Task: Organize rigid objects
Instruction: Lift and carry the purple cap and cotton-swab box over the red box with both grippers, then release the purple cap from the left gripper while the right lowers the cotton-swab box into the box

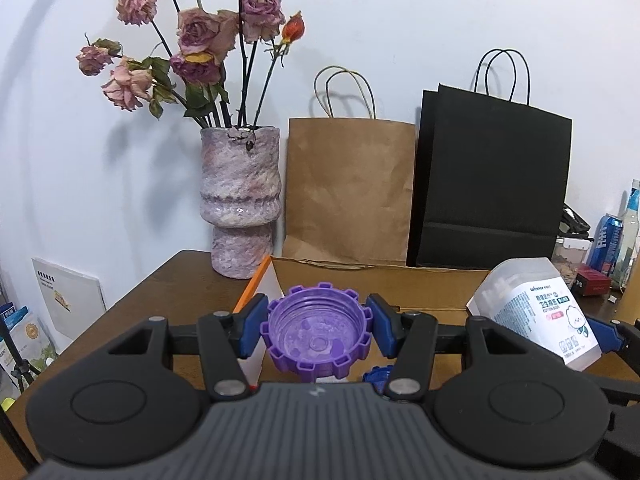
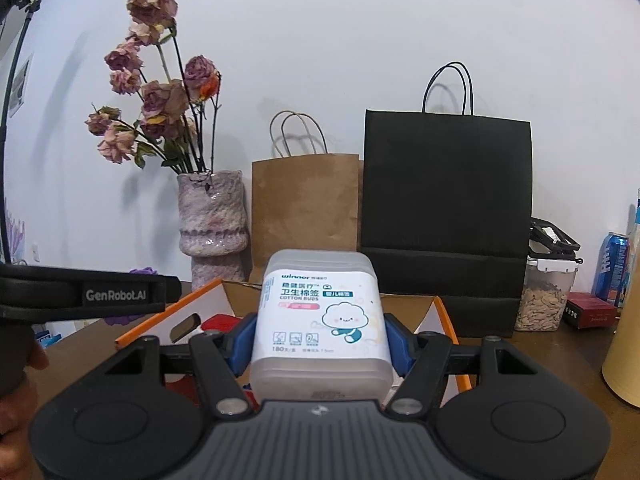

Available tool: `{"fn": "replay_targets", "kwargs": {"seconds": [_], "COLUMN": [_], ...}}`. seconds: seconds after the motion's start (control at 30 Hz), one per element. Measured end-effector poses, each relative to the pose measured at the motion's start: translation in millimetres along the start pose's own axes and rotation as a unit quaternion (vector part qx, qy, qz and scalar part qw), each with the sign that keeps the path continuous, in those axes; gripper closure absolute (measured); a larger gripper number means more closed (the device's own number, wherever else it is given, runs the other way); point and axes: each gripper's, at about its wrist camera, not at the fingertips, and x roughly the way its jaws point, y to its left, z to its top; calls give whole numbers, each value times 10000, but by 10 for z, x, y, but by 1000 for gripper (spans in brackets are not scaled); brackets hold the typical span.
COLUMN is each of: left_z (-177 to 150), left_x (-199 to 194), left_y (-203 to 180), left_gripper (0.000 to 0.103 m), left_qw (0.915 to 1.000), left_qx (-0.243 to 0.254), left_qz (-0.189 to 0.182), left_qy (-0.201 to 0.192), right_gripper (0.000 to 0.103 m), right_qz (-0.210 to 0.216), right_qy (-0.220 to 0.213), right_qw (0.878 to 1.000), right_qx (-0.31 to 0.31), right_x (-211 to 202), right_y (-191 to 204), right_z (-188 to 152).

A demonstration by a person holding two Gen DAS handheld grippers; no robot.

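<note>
My left gripper [image 1: 317, 328] is shut on a purple notched lid [image 1: 316, 332], open side toward the camera, held above an open cardboard box [image 1: 376, 280]. My right gripper [image 2: 320, 340] is shut on a translucent cotton buds box [image 2: 322, 320] with a white label, held over the same cardboard box [image 2: 436, 312]. The cotton buds box also shows at the right of the left wrist view [image 1: 536, 312]. A blue lid [image 1: 378, 376] lies in the cardboard box below the left gripper. The left gripper's body [image 2: 88, 294] crosses the left of the right wrist view.
A pink stone vase [image 1: 242, 200] of dried roses, a brown paper bag [image 1: 348, 188] and a black paper bag [image 1: 492, 184] stand against the wall behind the box. At the right are a seed jar [image 2: 544, 296], a blue can [image 2: 610, 268], a red box [image 2: 588, 312] and a tan cylinder [image 2: 624, 352].
</note>
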Motion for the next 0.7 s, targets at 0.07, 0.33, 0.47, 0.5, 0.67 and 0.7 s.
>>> {"fn": "replay_targets", "kwargs": {"seconds": [0.07,0.33,0.47,0.5,0.67,0.7], "left_z": [13,90,129,138,174,182], "left_x": [68,331,467,499,658,690], "left_y": [-10,-48,-70,-75,-100,-102], "left_gripper": [47,47,47,47,47,47], "left_qw": [10000,10000,10000,10000,9999,9999], "left_qx": [-6,-11,22,31,61,65], "left_qz": [5,34,43,48,85,95], "left_qy": [10,2,0,-2,38,47], "right_gripper": [39,39,39,39,39,39], "right_qz": [-15,-47,-50,-51,-64,-70], "right_qy": [5,11,26,27,38,44], "right_qw": [10000,10000,9999,9999,9998,9998], "right_qx": [-3,-64,-88,-96,-161,-170], "right_x": [70,333,463,493,640,666], "right_y": [-22,-93,-124,-131,-148,-147], "right_z": [7,42,58,63,87,91]}}
